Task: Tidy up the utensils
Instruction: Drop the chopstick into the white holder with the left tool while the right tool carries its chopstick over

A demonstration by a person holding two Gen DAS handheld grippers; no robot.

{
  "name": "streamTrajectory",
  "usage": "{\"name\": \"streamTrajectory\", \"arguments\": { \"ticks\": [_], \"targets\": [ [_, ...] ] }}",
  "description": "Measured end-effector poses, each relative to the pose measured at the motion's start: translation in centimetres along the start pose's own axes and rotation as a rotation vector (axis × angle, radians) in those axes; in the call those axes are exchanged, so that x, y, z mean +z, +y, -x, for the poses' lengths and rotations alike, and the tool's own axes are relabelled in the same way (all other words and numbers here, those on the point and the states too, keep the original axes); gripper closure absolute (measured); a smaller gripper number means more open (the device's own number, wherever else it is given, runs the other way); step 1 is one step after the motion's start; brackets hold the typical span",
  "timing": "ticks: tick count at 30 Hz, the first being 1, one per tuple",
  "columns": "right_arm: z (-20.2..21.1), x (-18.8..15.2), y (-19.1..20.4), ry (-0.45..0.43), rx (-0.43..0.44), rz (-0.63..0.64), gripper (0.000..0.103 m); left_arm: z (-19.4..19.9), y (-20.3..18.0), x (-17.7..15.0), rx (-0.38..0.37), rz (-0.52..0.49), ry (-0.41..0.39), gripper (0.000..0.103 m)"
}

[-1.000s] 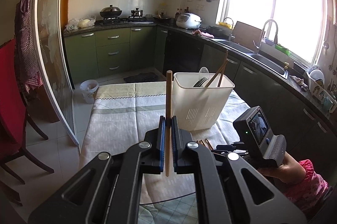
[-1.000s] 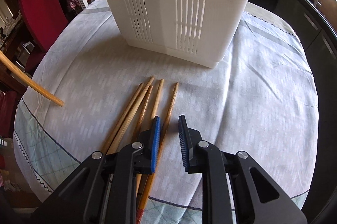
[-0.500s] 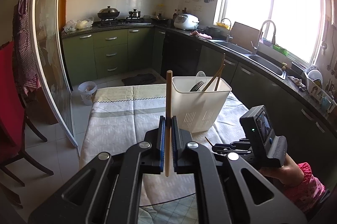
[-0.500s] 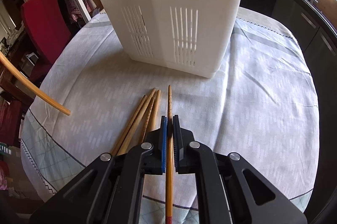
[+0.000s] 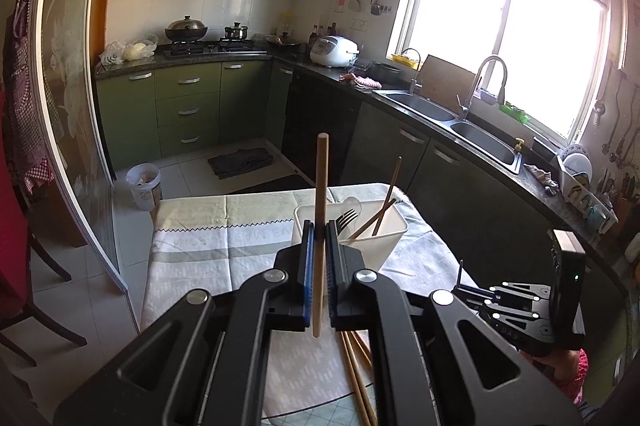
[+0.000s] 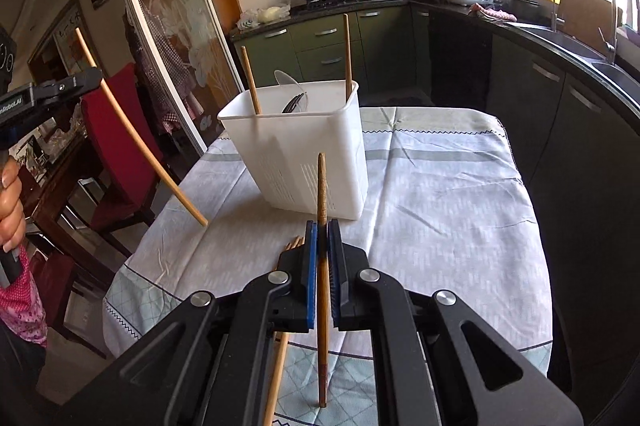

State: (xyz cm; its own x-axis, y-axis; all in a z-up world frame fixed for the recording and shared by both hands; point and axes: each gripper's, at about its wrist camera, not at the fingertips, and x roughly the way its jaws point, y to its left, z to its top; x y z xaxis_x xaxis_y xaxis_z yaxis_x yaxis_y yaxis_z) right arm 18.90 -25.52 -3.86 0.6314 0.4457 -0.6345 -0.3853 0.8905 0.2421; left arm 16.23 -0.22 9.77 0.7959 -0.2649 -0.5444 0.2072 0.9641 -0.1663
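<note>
On the table (image 6: 440, 194), the white utensil bin (image 6: 304, 154) stood ahead of you with a fork (image 6: 294, 103) and two chopsticks (image 6: 347, 54) leaning inside. Loose chopsticks (image 5: 356, 366) lay on the cloth near your grippers. Your left gripper (image 5: 319, 238) was clamped on a pale chopstick (image 5: 321, 210), held upright. Your right gripper (image 6: 322, 238) was pinched around a darker chopstick (image 6: 321, 186), lifted off the cloth. The black gripper bodies hid most of the loose pile.
</note>
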Motion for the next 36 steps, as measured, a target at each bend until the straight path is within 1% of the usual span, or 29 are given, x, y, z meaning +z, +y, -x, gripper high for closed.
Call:
{"name": "streamTrajectory", "arguments": {
  "ticks": [3,9,12,14,16,22,30,33,35,36],
  "targets": [
    [0.0,-0.3,-0.5,-0.008,0.011,-0.015,0.097,0.6,-0.6,2.4,0.010,-0.018,-0.034,0.098],
    [1.0,-0.8,-1.3,-0.036,0.032,-0.035,0.097,1.6,-2.2,7.1,0.060,-0.067,-0.141,0.097],
    [1.7,-0.9,-1.4,-0.050,0.034,-0.036,0.097,0.9,-2.9,8.8,0.074,-0.071,-0.173,0.097],
    [2.3,-0.9,-1.5,-0.061,0.037,-0.039,0.097,-0.1,-3.2,9.4,0.083,-0.073,-0.175,0.097],
    [2.9,-0.7,-1.6,-0.074,0.037,-0.039,0.097,-1.8,-3.2,9.5,0.085,-0.068,-0.150,0.097],
    [4.9,0.6,-1.2,-0.119,0.024,-0.012,0.097,-7.4,-1.9,8.3,0.077,-0.019,-0.029,0.097],
    [5.6,2.2,-0.3,-0.128,0.024,0.026,0.097,-13.8,-0.1,4.5,0.071,0.005,0.150,0.097],
    [5.7,2.8,0.0,-0.130,0.027,0.037,0.097,-15.3,0.2,3.3,0.052,0.011,0.209,0.097],
    [6.1,3.5,0.2,-0.143,0.032,0.041,0.097,-15.1,0.4,3.1,0.036,0.024,0.210,0.095],
    [6.4,3.9,0.3,-0.152,0.032,0.042,0.097,-14.7,0.4,3.1,0.026,0.028,0.202,0.091]
  ]
}}
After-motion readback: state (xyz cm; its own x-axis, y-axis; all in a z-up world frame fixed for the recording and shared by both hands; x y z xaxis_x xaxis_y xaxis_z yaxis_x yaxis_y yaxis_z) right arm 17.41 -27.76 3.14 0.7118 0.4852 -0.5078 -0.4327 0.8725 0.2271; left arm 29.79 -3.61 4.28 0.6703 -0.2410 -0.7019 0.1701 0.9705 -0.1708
